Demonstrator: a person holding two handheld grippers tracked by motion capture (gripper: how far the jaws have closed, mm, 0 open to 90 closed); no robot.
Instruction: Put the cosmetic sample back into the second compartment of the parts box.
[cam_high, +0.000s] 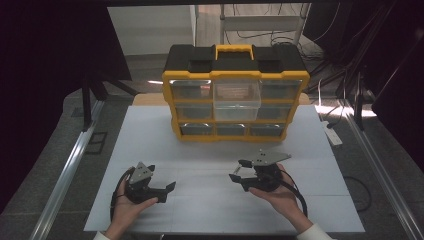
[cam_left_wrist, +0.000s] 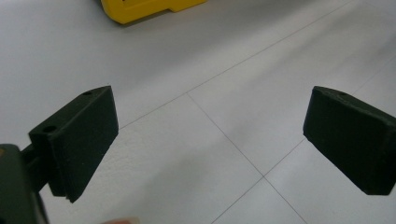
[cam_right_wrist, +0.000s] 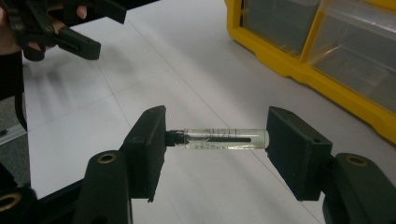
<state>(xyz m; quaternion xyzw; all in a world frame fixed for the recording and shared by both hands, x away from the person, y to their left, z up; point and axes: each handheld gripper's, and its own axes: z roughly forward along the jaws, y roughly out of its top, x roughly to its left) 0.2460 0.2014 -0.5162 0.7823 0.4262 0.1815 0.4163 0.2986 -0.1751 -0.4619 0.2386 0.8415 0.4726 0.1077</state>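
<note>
A small clear glass vial (cam_right_wrist: 223, 138) with a black cap lies crosswise between the jaws of my right gripper (cam_right_wrist: 215, 140), pressed end to end and held above the white table. In the high view my right gripper (cam_high: 239, 170) hovers right of centre, pointing left toward my left gripper (cam_high: 169, 192). My left gripper (cam_left_wrist: 210, 140) stands open with nothing between its jaws, low over the table at the front left. A yellow and black drawer organiser (cam_high: 235, 95) stands at the back centre, with one clear drawer (cam_high: 237, 99) pulled out toward me.
The white tabletop (cam_high: 225, 210) has thin seam lines. Metal rails run along both sides of the table. A white power strip (cam_high: 334, 136) lies off the right edge, with cables on the floor behind.
</note>
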